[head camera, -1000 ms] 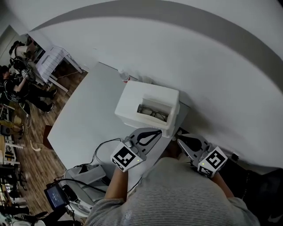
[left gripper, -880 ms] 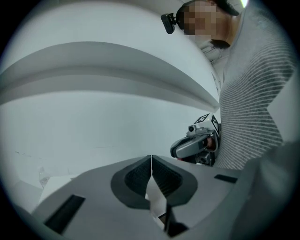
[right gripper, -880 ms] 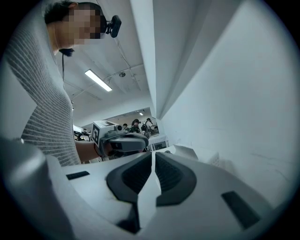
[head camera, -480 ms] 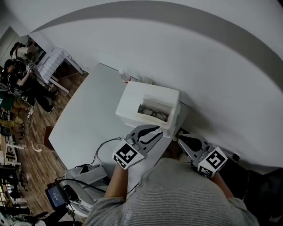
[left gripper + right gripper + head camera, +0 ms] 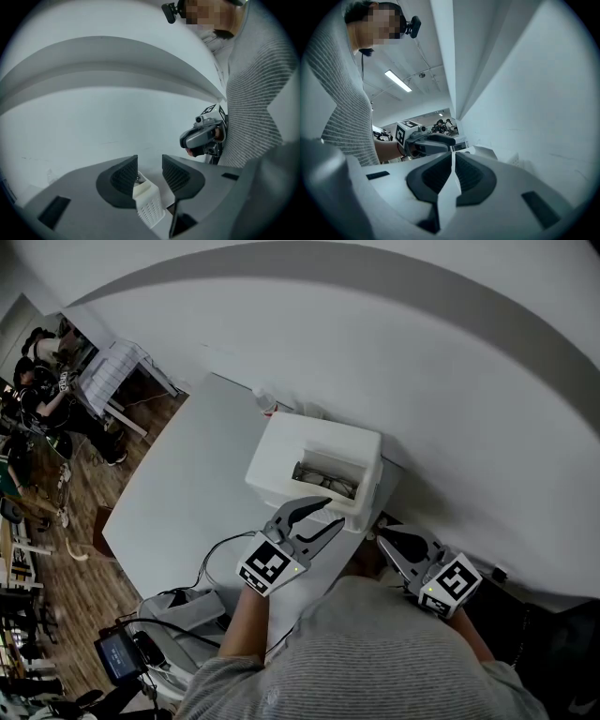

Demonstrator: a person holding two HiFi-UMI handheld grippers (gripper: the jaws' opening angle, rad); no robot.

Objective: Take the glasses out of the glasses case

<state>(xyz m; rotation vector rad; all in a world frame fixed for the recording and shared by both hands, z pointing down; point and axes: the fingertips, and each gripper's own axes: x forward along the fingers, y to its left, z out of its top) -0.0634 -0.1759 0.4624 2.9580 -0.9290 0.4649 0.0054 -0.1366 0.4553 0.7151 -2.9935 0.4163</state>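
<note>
- Glasses [image 5: 323, 482], one pair, thin-framed, lying in the open top recess of the glasses case [image 5: 281, 454].
- One glasses case: white, blocky, rectangular, smooth on top, fine lattice on a side wall; standing at the far right of the table [image 5: 178, 502], close to the white wall [image 5: 422, 381].
- One table: grey, flat, smooth.
- Two grippers, each bearing a cube with square black-and-white markers.
- Left gripper [image 5: 335, 511]: dark ribbed pads wide apart, having just been opening; a corner of the case between them, nearer the left pad, contact unclear; tips at the case's near edge.
- Right gripper [image 5: 381, 536]: ribbed pads pressed together, nothing between; near and right of the case.
</note>
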